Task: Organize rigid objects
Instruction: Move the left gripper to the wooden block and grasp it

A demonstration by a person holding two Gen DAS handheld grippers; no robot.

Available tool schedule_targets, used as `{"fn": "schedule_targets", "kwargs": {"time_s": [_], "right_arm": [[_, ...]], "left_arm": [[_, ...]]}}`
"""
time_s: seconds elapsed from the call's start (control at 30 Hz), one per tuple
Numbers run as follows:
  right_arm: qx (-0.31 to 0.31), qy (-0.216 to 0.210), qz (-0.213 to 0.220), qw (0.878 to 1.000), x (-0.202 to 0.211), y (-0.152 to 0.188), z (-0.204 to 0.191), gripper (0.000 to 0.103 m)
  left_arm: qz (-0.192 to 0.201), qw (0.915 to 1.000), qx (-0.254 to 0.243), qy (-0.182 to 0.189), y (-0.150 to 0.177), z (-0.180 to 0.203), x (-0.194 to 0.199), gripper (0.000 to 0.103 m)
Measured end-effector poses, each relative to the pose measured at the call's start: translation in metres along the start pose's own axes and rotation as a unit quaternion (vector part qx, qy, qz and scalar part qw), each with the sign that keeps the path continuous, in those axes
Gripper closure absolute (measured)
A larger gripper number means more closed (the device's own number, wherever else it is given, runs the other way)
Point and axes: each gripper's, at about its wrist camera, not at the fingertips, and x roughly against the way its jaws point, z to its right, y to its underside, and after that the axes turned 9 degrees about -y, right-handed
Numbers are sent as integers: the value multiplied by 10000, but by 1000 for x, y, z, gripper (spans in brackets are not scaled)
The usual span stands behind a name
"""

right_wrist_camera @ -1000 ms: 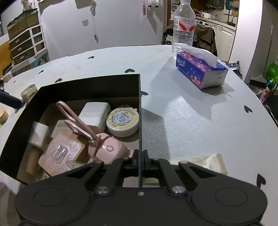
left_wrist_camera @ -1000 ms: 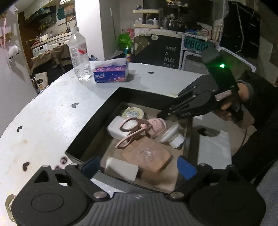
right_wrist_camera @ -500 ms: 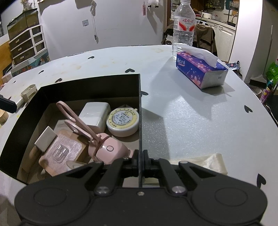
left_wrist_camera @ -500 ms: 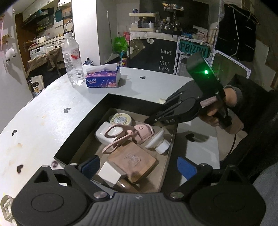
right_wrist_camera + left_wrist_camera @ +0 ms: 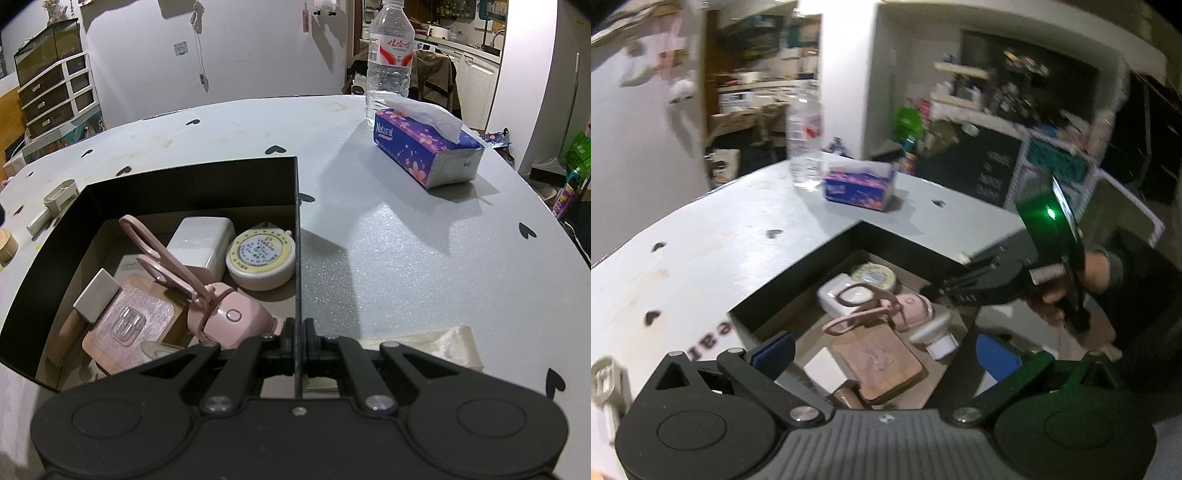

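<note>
Right gripper [image 5: 299,328] pinches the box [image 5: 192,184] wall; left gripper [image 5: 882,350] spread, empty; scissors [image 5: 166,262], charger [image 5: 203,240], tape measure [image 5: 262,258] already boxed; little seems left.

The whole left wrist view is smeared by motion, so the chalkboard lettering [image 5: 991,176] at one o'clock cannot be read. In the right wrist view the gripper body covers the black box's [image 5: 192,184] near wall at six o'clock. There the clear item [image 5: 157,349] under the pink device [image 5: 232,317] shows only a sliver, too little to tell what it is.
</note>
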Motion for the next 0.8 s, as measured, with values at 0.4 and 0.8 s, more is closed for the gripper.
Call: {"fn": "schedule_targets", "kwargs": {"time_s": [0.4,0.8], "right_arm": [[6,6,-12,10000,0,0,0,100],[-2,15,-31,10000,-1,0,0,100]], "left_arm": [[453,9748,1434,-1647,26,-42,39,0],[498,9131,2278,-3345,80,-94,58,0]]}}
